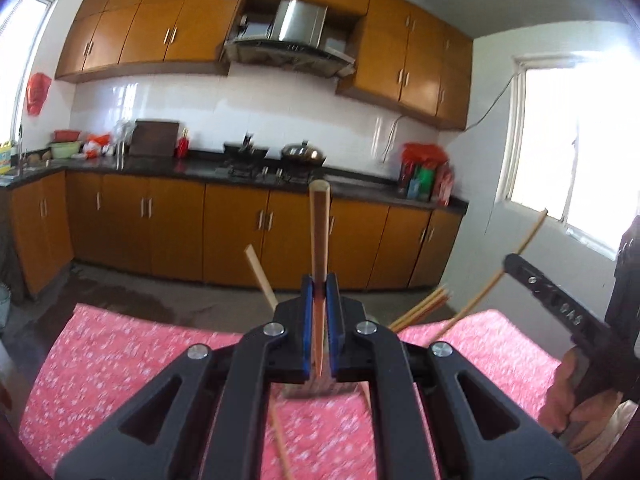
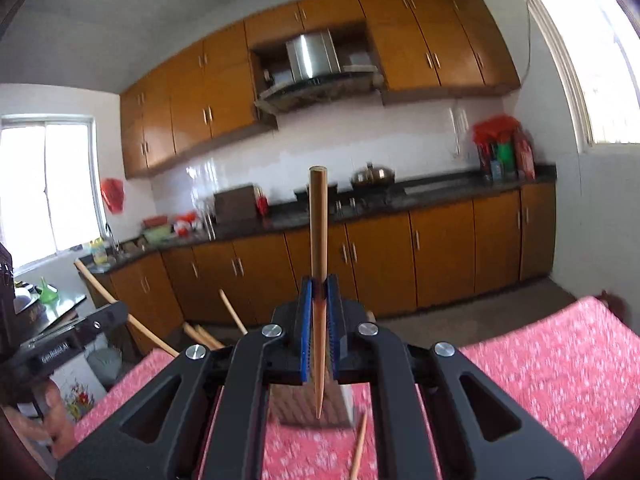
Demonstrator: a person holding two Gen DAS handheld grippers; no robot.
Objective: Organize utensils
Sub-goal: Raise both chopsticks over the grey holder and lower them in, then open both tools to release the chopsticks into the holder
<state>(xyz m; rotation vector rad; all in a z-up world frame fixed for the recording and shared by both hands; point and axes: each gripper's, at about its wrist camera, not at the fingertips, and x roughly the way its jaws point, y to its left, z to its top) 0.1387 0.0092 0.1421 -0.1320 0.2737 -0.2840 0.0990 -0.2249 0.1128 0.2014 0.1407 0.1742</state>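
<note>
Two claws are holding wooden sticks

The left claw (image 1: 320,280) is pinching a flat-sided chopstick (image 1: 320,236); the right claw (image 2: 319,284) is pinching a round, pointed chopstick (image 2: 318,240) above the pink flowered tabletop (image 2: 560,360).

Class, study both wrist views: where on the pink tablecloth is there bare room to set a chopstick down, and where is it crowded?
Bare cloth lies toward the tablecloth's left edge and, in the right wrist view, across its right side. It is crowded at the middle: the metal holder with chopsticks sticking out, and a loose chopstick beside it, under both shut grippers, left gripper and right gripper.
</note>
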